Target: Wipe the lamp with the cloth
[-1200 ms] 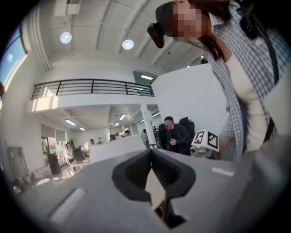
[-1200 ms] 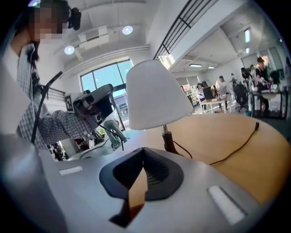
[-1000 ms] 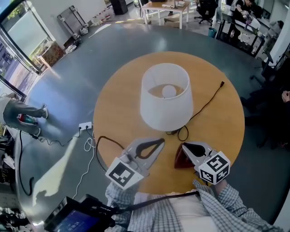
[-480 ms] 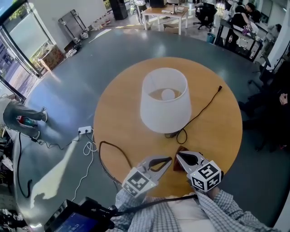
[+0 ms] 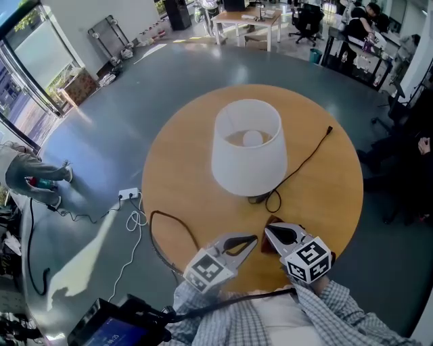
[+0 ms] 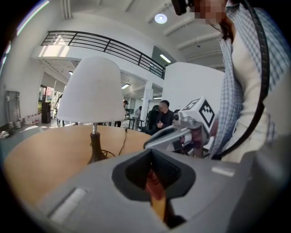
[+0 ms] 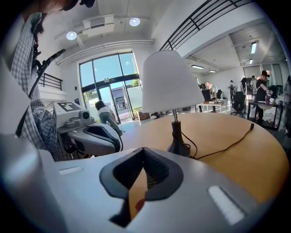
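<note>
Where the person stands: near rim of the round tabletop [image 5: 179, 182]; checked sleeves [image 5: 342, 307] low in the head view, dark screen [image 5: 111, 330] off the rim, lower left.
Task thing: cloth [image 5: 272, 244], dark red, small, lying on the tabletop beside and partly under the right tongs [image 5: 266, 230]; contact with them not clear.
Near left: black cable [image 5: 157, 223] loops over the rim, one end heading toward the left tongs [image 5: 255, 238].
In the way: coiled bit of lamp cord [image 5: 273, 200] lies between cloth and lamp foot [image 5: 257, 199].
Centre: lamp [image 5: 247, 152] upright, well apart from both tongs; white shade, bulb [image 5: 252, 138] seen down through its open top, dark foot under the shade's near edge.
Cord run: thin, black, from the foot away to the right; plug end [image 5: 331, 126] loose on the wood.
Surface: orange-brown wood, matt.
Floor [image 5: 101, 128]: grey-blue; white power strip [image 5: 127, 194] with slack white lead just off the left rim; person in grey [image 5: 30, 172] further left.
Room: open office; pale table [image 5: 247, 15] and chairs on the far side, people at desks [image 5: 362, 20] far right, big windows [image 5: 27, 54] on the left.
Left tongs pose: low over the near rim, pointing right and slightly away, marker cube toward the person; tips pressed together, nothing pinched; cloth shows red through the slit in the left gripper view.
Right tongs pose: just right of the left tongs, pointing left and away, tips of the two near each other; tips together, nothing between them.
</note>
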Demonstrator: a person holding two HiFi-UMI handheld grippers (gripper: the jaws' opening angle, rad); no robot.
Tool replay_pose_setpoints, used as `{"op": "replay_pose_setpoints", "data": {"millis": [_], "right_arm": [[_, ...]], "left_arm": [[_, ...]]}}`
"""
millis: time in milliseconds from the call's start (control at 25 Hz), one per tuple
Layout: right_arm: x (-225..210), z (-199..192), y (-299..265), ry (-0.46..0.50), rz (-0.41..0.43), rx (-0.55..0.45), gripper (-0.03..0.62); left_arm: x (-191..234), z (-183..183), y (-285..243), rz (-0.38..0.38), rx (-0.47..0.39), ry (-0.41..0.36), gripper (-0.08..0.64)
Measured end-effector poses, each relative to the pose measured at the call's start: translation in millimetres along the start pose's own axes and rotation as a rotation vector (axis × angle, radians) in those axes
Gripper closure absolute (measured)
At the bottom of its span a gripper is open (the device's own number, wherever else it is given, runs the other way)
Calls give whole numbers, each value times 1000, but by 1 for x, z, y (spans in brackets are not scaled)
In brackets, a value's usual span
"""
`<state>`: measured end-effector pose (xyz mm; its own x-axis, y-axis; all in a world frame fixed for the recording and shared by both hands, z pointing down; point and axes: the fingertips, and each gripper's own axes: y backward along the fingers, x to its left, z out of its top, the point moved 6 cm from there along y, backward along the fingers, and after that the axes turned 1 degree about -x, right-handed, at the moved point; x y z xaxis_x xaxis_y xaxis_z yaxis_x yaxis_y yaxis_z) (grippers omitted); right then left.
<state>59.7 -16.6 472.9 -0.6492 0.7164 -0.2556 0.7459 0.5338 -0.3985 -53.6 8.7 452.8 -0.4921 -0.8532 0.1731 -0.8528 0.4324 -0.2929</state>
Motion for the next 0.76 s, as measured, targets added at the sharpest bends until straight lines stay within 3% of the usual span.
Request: {"op": "replay_pose_setpoints", "data": {"millis": [760], "right_arm": [[1, -13, -2, 26, 14, 28, 589]], "left_arm": [[-4, -12, -4, -1, 17, 3, 555]]}}
